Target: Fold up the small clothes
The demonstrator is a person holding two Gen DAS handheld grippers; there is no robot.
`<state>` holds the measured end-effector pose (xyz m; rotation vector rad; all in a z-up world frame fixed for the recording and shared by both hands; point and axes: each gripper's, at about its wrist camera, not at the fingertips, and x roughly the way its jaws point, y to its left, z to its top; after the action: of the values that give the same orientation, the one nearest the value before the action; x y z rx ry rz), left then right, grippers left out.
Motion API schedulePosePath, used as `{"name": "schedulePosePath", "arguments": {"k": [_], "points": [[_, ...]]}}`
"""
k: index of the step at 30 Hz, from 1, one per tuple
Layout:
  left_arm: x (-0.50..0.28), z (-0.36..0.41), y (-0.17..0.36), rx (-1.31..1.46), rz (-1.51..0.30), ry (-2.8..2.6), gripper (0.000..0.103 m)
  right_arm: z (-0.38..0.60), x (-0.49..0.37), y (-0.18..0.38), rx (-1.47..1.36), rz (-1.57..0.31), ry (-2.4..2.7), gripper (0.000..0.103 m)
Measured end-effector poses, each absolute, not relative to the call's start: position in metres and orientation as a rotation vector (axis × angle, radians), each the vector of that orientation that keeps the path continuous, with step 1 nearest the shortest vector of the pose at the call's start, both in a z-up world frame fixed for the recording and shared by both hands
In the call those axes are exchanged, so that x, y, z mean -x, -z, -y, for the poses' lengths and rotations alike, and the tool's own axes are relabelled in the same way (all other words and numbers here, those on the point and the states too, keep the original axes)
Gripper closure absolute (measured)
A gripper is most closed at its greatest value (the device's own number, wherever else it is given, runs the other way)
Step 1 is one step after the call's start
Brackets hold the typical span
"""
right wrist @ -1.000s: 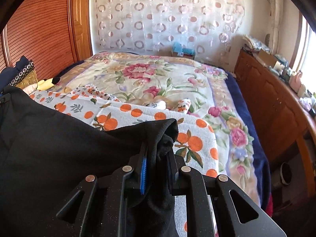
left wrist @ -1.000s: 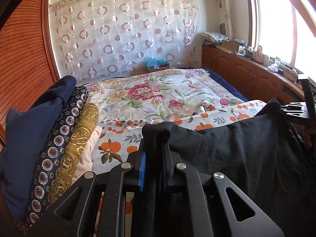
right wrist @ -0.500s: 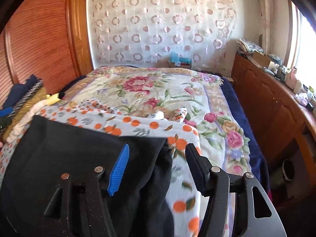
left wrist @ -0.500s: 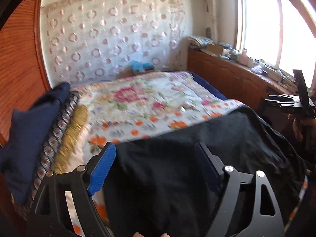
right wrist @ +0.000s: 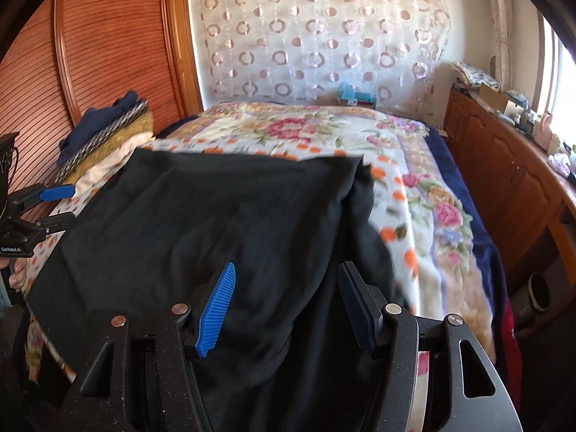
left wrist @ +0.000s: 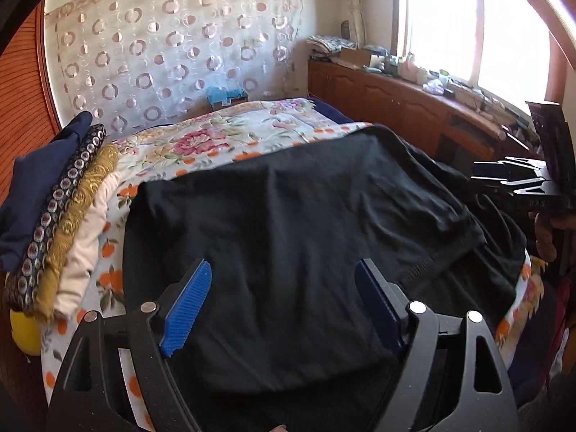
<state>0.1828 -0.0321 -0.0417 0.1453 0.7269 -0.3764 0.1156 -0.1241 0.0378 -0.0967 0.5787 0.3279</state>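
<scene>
A black garment (left wrist: pixel 288 237) lies spread on the near end of the bed, also in the right wrist view (right wrist: pixel 216 223). Its right side is folded and bunched. My left gripper (left wrist: pixel 284 302) is open and empty, held just above the garment's near edge. My right gripper (right wrist: pixel 288 306) is open and empty over the garment's near right part. The right gripper shows at the right edge of the left wrist view (left wrist: pixel 518 180). The left gripper shows at the left edge of the right wrist view (right wrist: pixel 39 205).
The bed has a floral cover (right wrist: pixel 324 136) and an orange-print sheet (left wrist: pixel 108 252). A stack of folded cloths (left wrist: pixel 54 208) lies at the bed's left side. A wooden cabinet (right wrist: pixel 511 180) with clutter runs along the right. A wooden wardrobe (right wrist: pixel 108 43) stands left.
Both grippers were shut on the black garment's corners a second ago. They have opened and let go, and the garment now lies spread on the bed. Both grippers have pulled back.
</scene>
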Motion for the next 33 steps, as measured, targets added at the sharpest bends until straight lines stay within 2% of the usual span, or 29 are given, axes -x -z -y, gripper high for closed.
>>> {"name": "schedulePosePath", "arguments": {"k": [9,11,13,17,27,30,31,32,33], "points": [[-0.156,0.037,0.065,-0.111,-0.779,0.4,0.021,0.134,-0.093,-0.017,0.066,-0.637,-0.346,0.042],[-0.152,0.039,0.073,-0.099,-0.801,0.417,0.023,0.136,-0.095,-0.015,0.055,-0.653,-0.35,0.042],[-0.149,0.043,0.08,-0.091,-0.819,0.436,0.031,0.137,-0.098,-0.013,0.048,-0.668,-0.357,0.042],[-0.143,0.055,0.091,-0.11,-0.839,0.472,0.037,0.128,-0.103,-0.013,0.054,-0.677,-0.376,0.042],[-0.142,0.073,0.099,-0.183,-0.842,0.48,0.04,0.13,-0.123,-0.004,0.036,-0.674,-0.319,0.042],[-0.143,0.072,0.098,-0.207,-0.822,0.455,0.065,0.129,-0.132,-0.001,-0.019,-0.688,-0.333,0.061],[-0.144,0.07,0.097,-0.198,-0.822,0.461,0.079,0.128,-0.133,0.0,-0.024,-0.692,-0.345,0.076],[-0.144,0.068,0.096,-0.19,-0.824,0.476,0.084,0.125,-0.132,0.001,-0.02,-0.693,-0.357,0.09],[-0.143,0.067,0.095,-0.188,-0.822,0.484,0.088,0.124,-0.13,0.002,-0.013,-0.69,-0.365,0.095]]}}
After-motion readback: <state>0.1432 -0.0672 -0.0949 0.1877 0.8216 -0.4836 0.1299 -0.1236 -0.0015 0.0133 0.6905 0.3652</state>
